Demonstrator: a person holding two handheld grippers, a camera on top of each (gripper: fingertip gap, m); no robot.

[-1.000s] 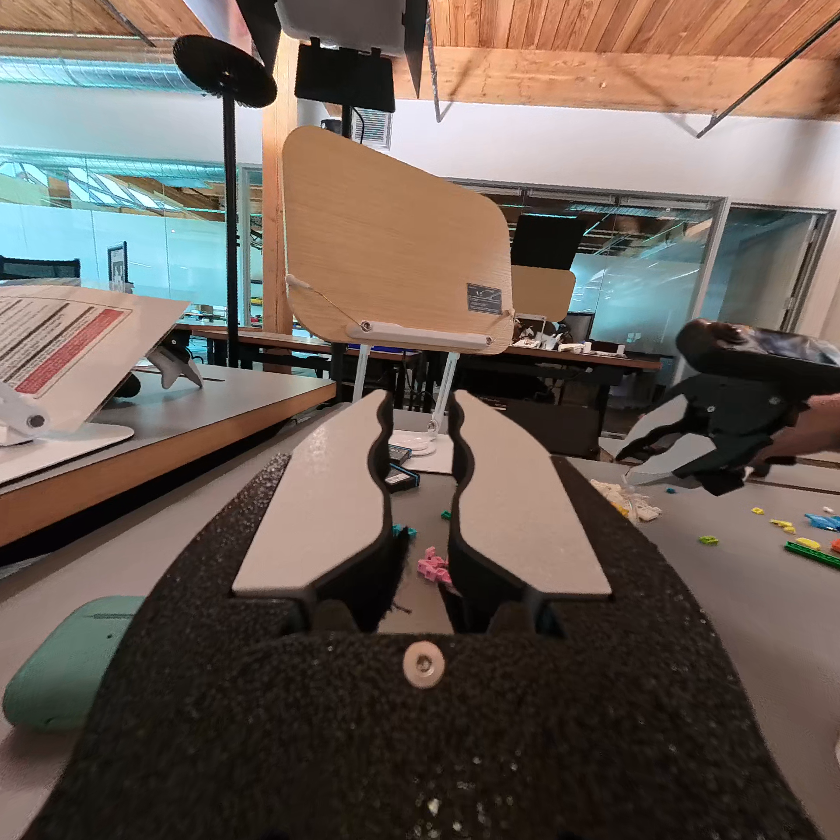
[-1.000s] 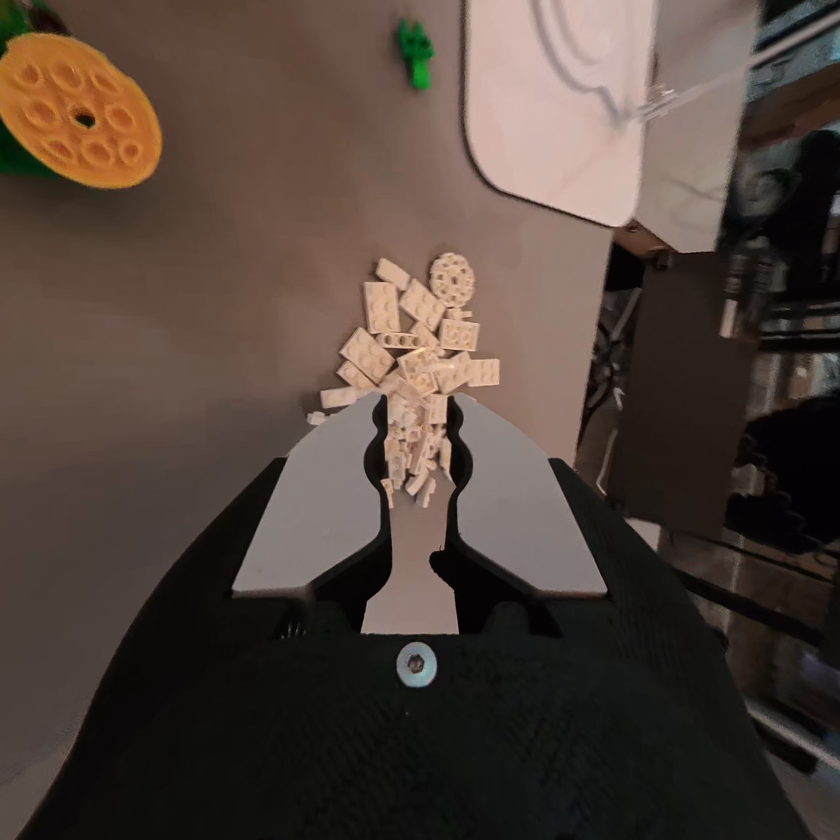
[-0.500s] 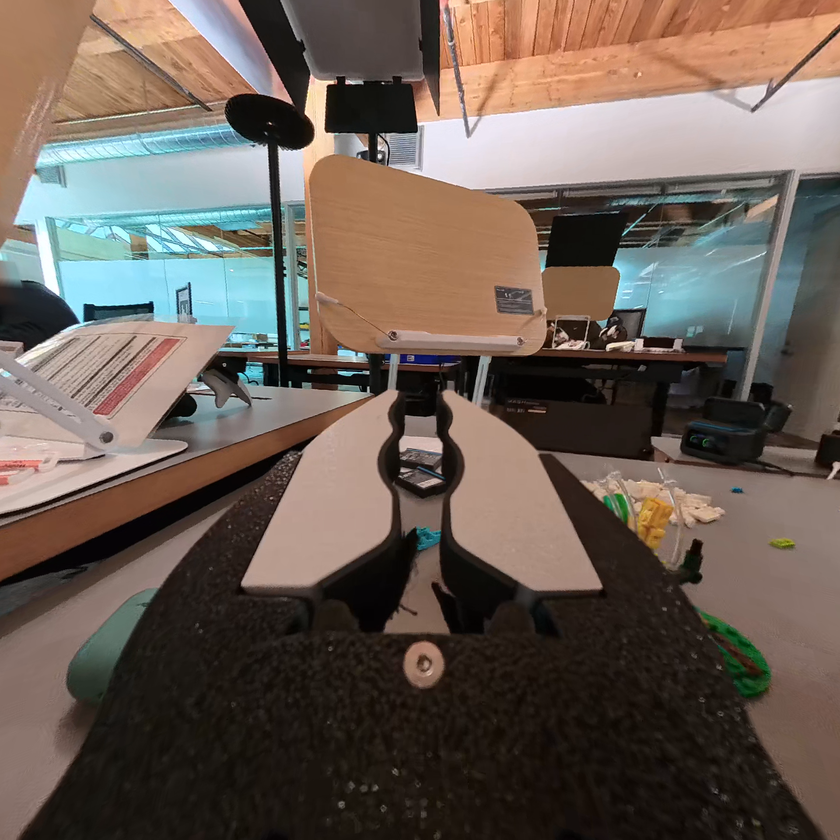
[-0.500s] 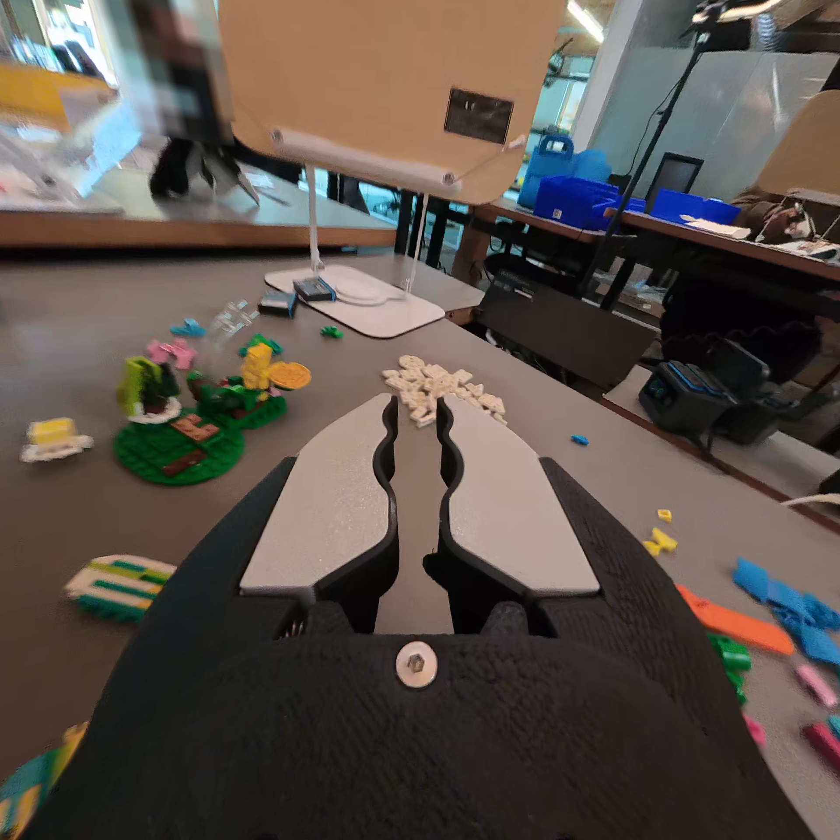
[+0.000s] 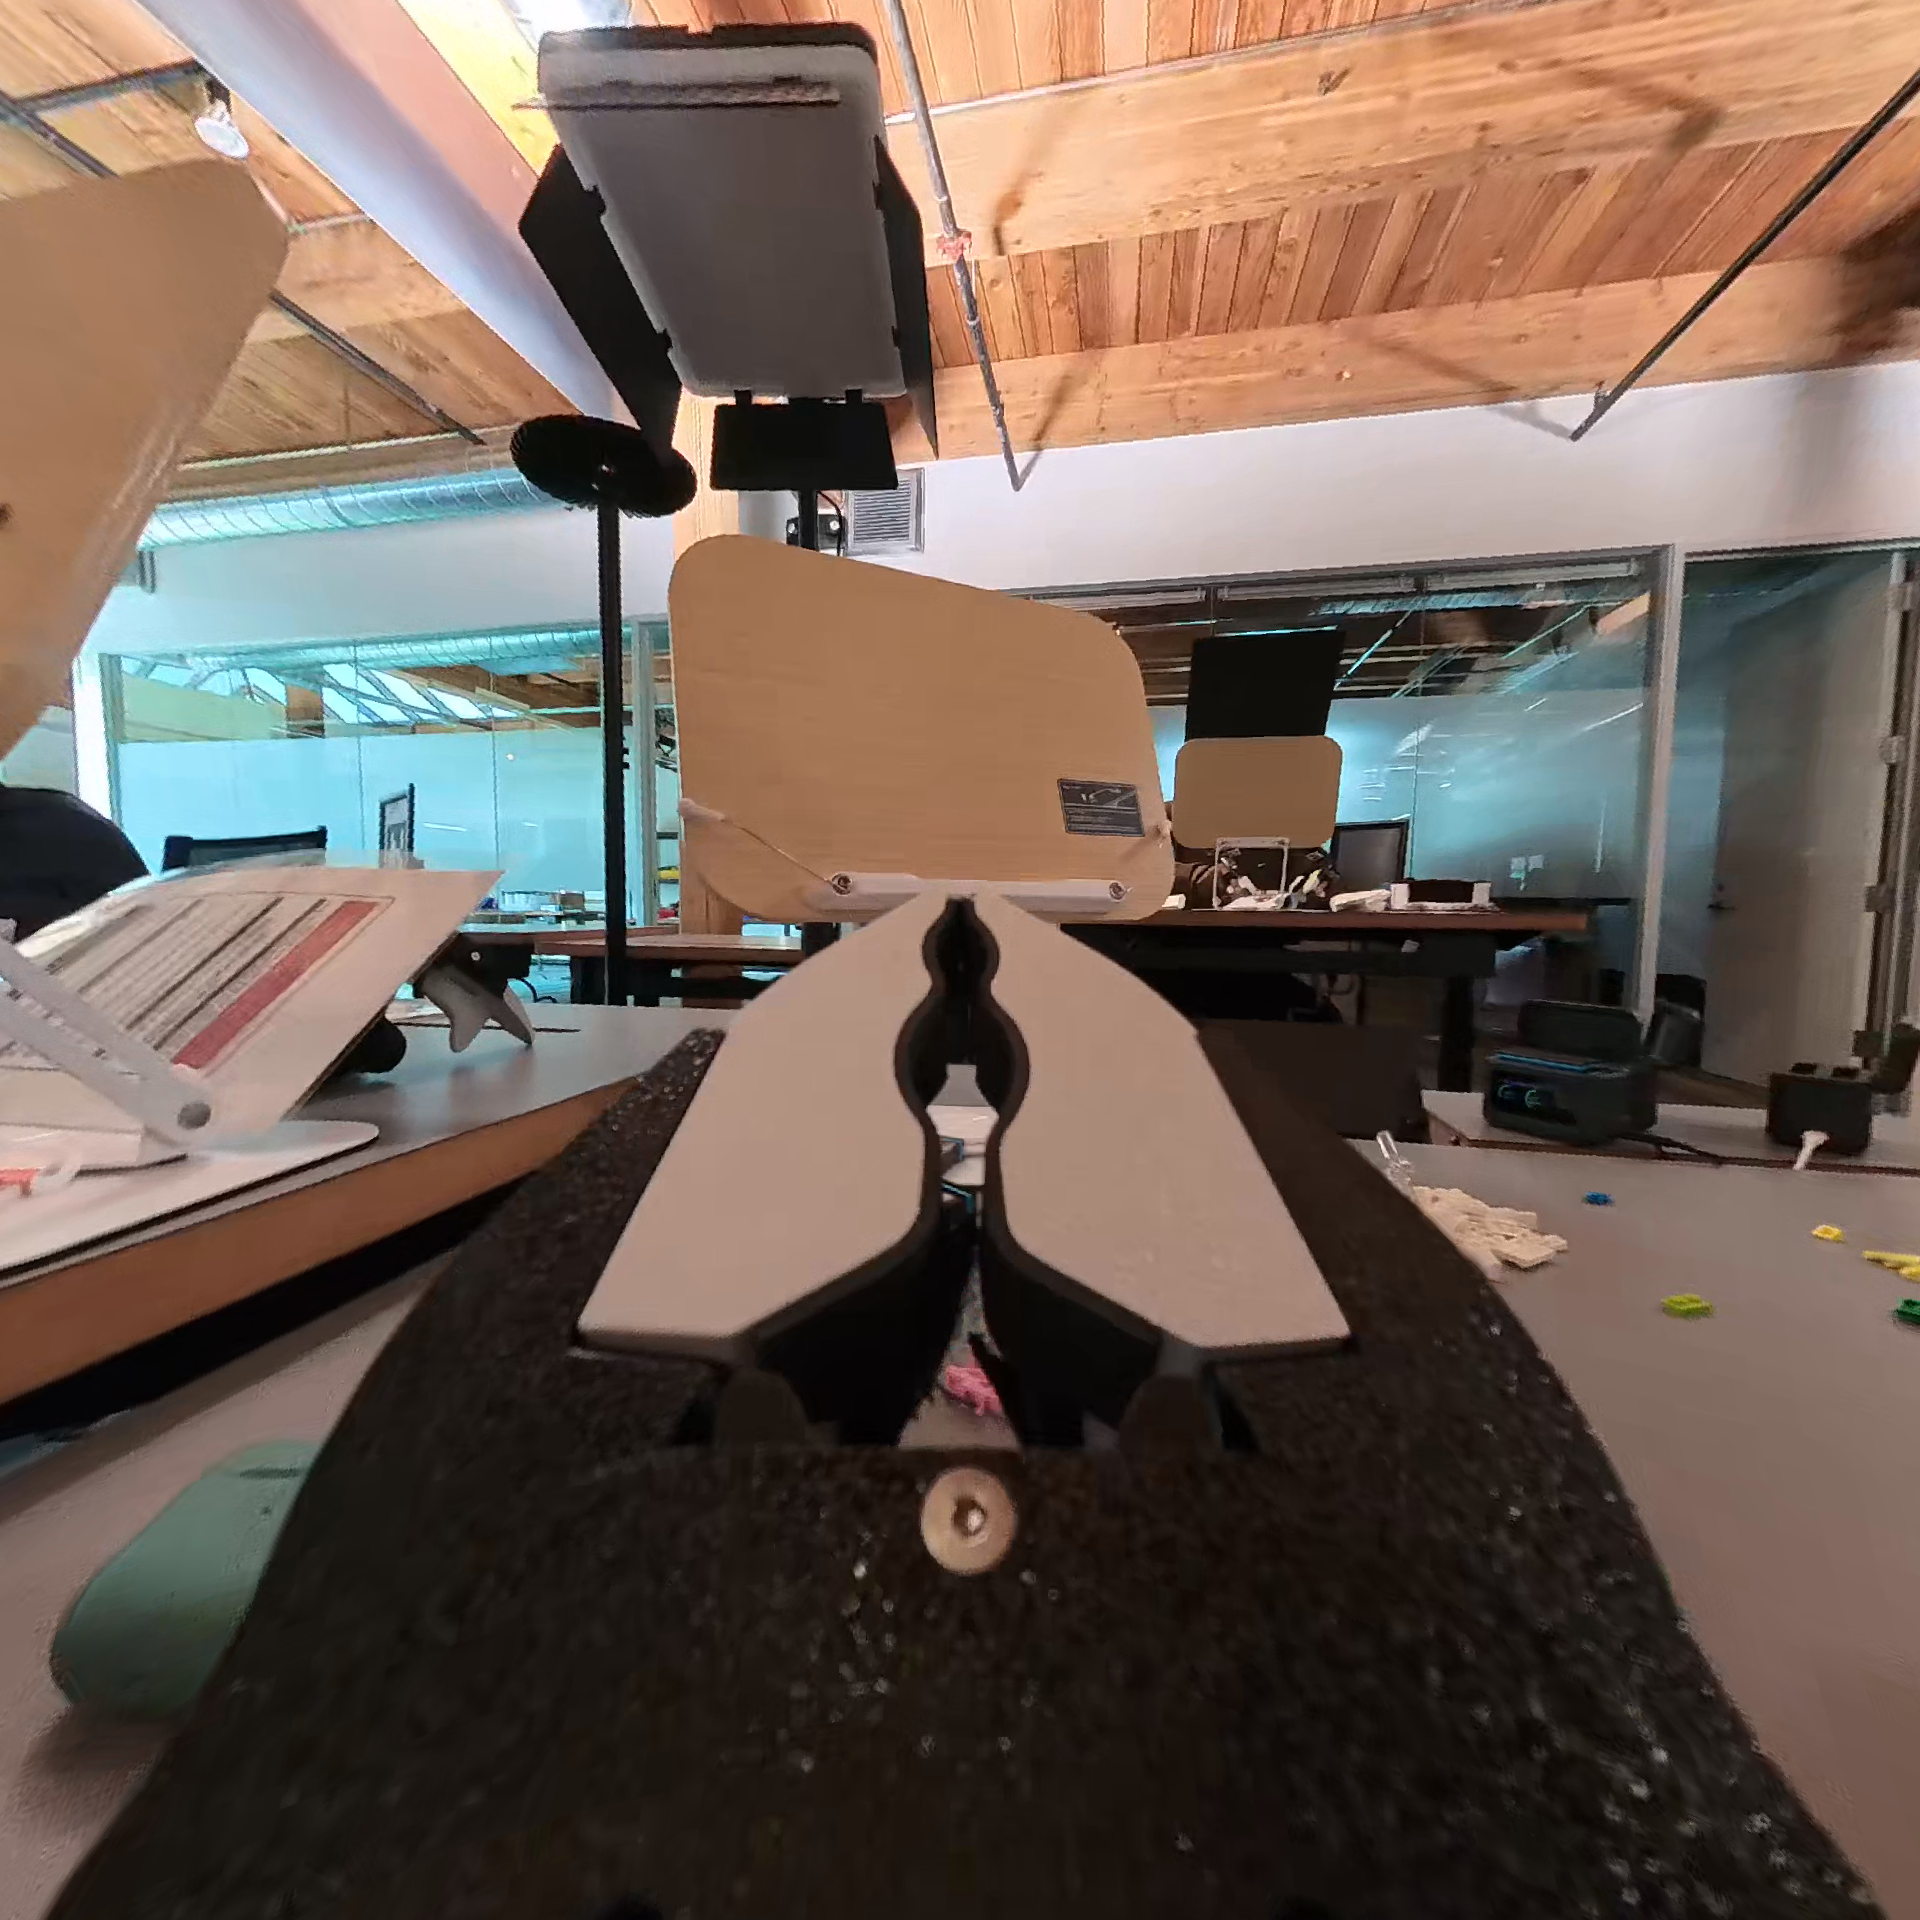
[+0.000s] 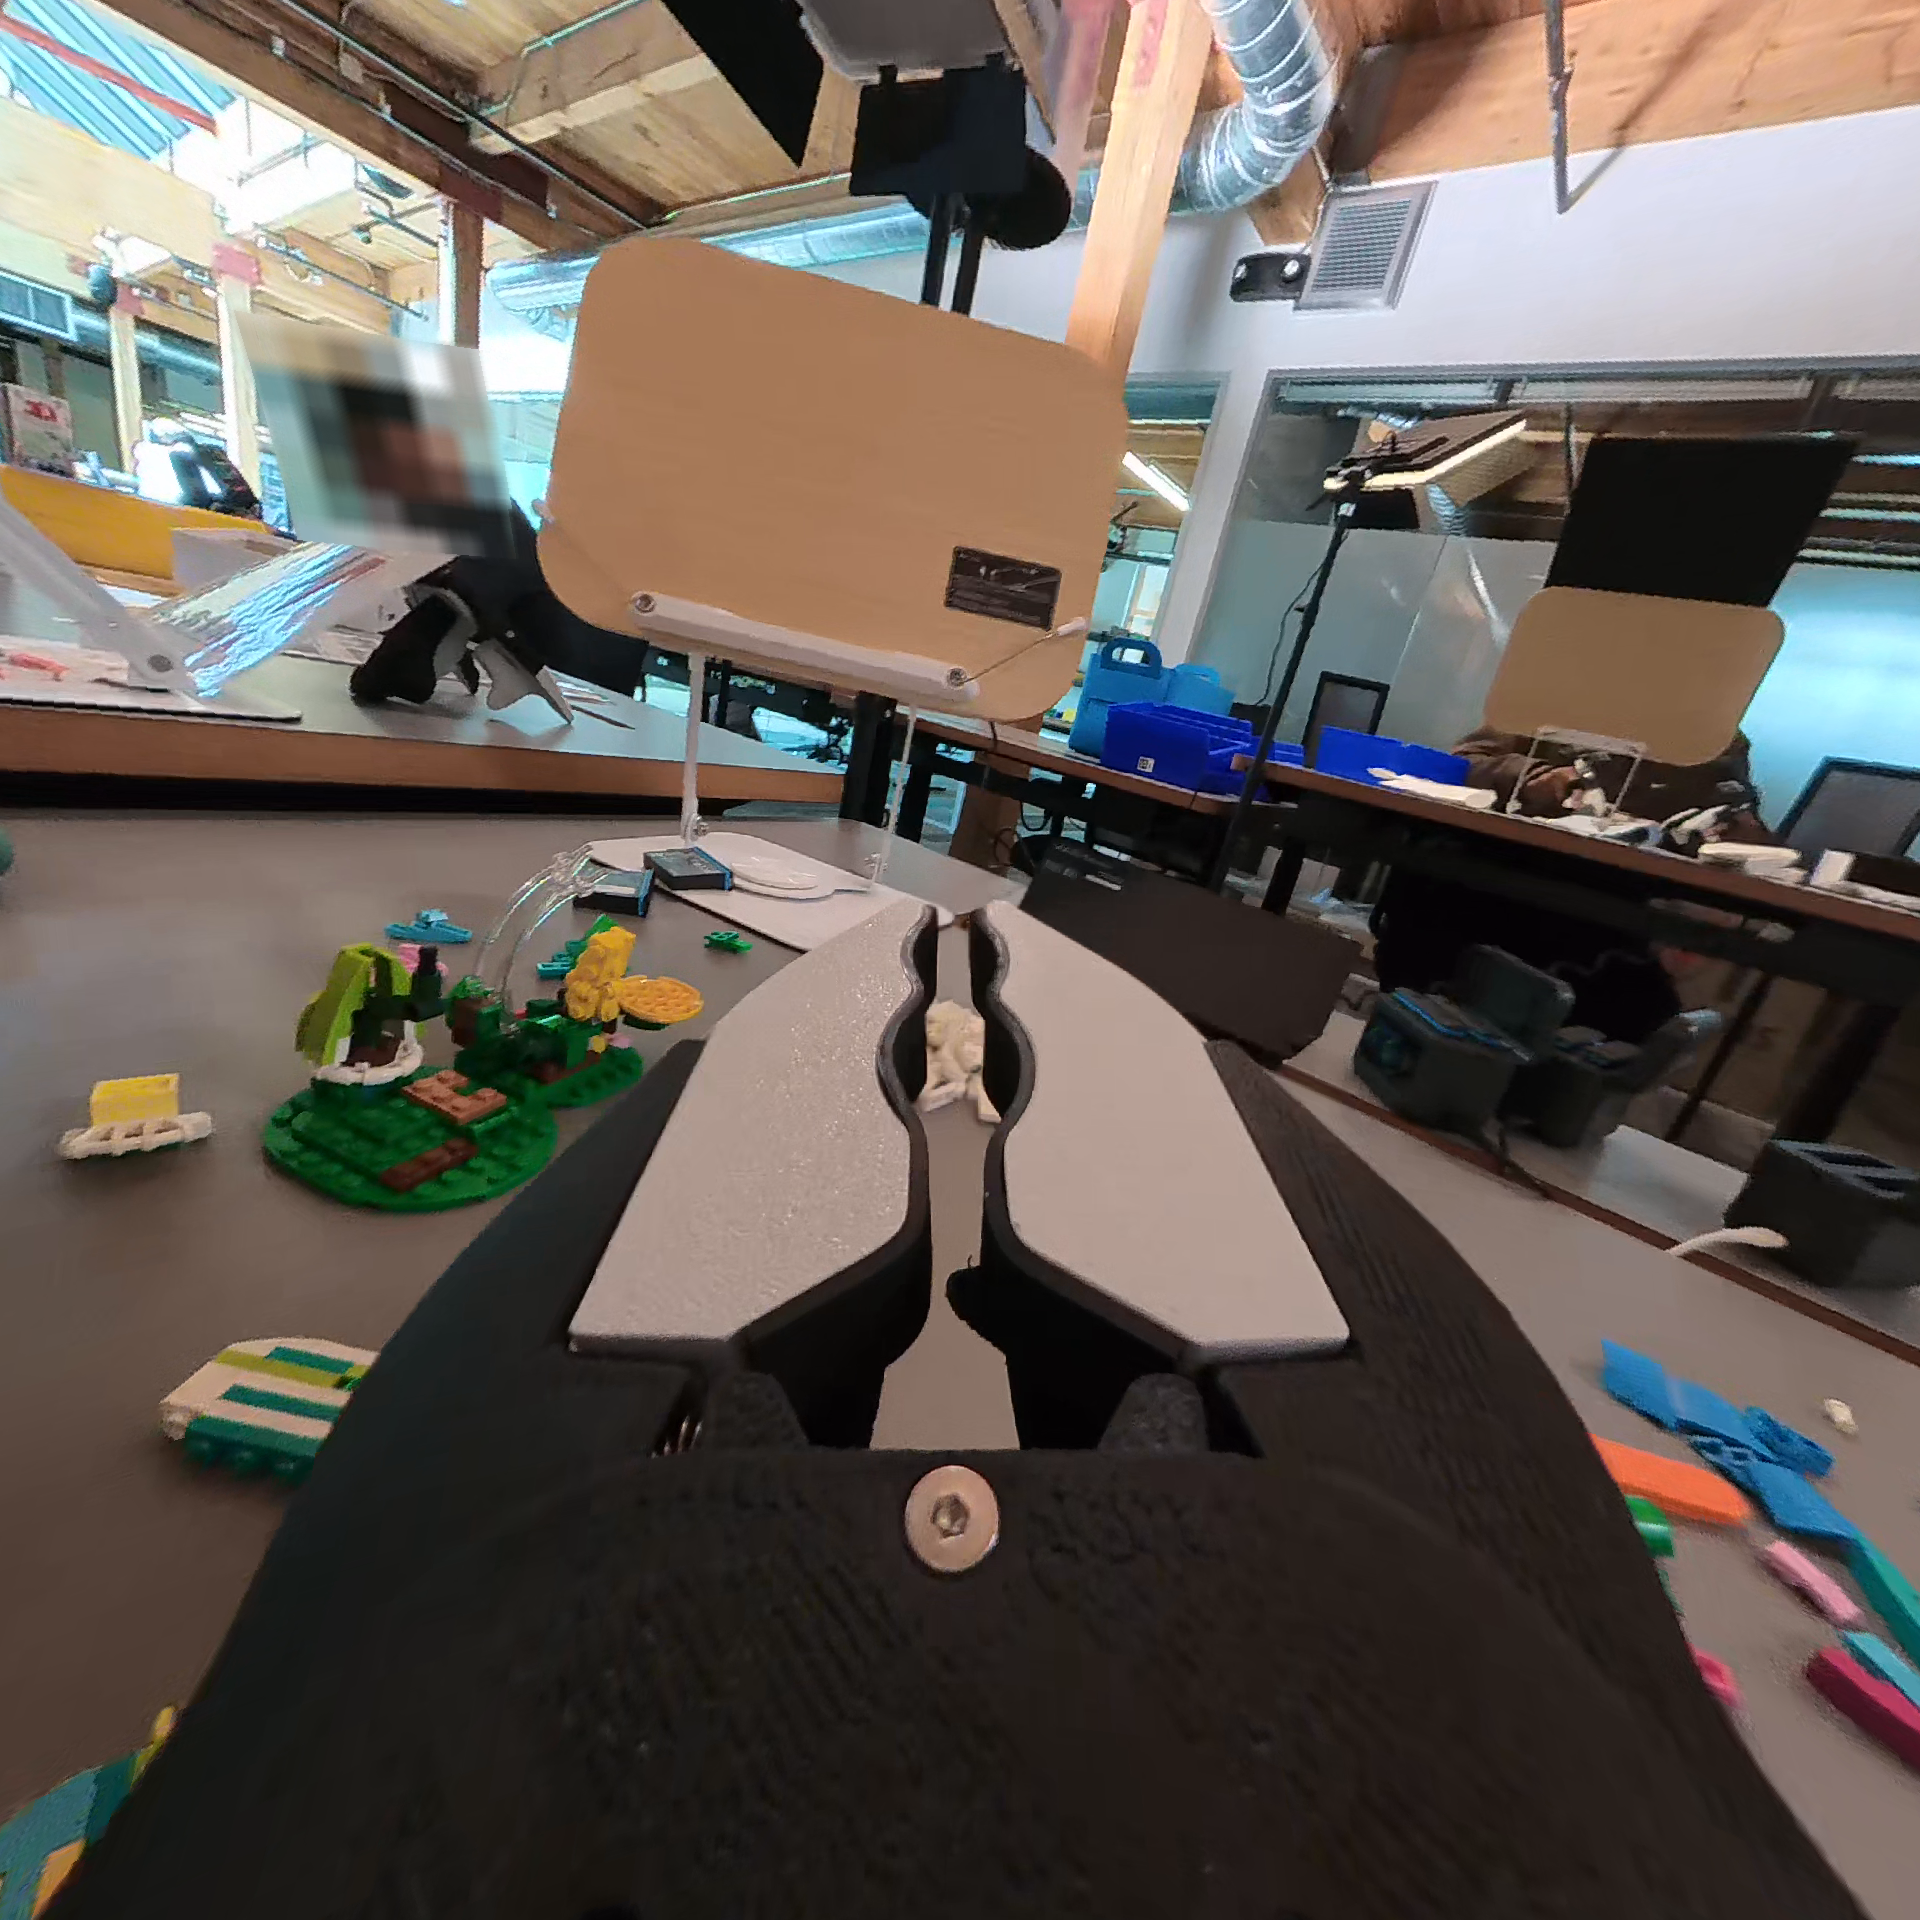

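Note:
My left gripper (image 5: 958, 912) is shut, its fingertips touching with nothing between them. It hovers low over the grey table (image 5: 1662, 1455), pointing at a wooden book stand (image 5: 904, 748). A pink brick (image 5: 971, 1387) lies on the table beneath its fingers. My right gripper (image 6: 951, 914) is nearly closed. A narrow slit remains between its tips and nothing is in it. A pile of white bricks (image 6: 954, 1049) lies on the table beyond and shows through the gap. The pile also shows in the left wrist view (image 5: 1475, 1226).
A green brick garden build (image 6: 416, 1122) stands left of my right gripper, with a yellow-and-white piece (image 6: 130, 1112) and a striped piece (image 6: 260, 1403) nearby. Blue, orange and pink bricks (image 6: 1714, 1434) lie at the right. A mint case (image 5: 156, 1600) lies at my left gripper's left. Across from one pair of fingers to the other is roughly 30 cm.
Both grippers narrowed their jaws steadily, with nothing seen between them. My right gripper rose from pointing down into the white pile to looking level across the table. My left gripper tilted upward.

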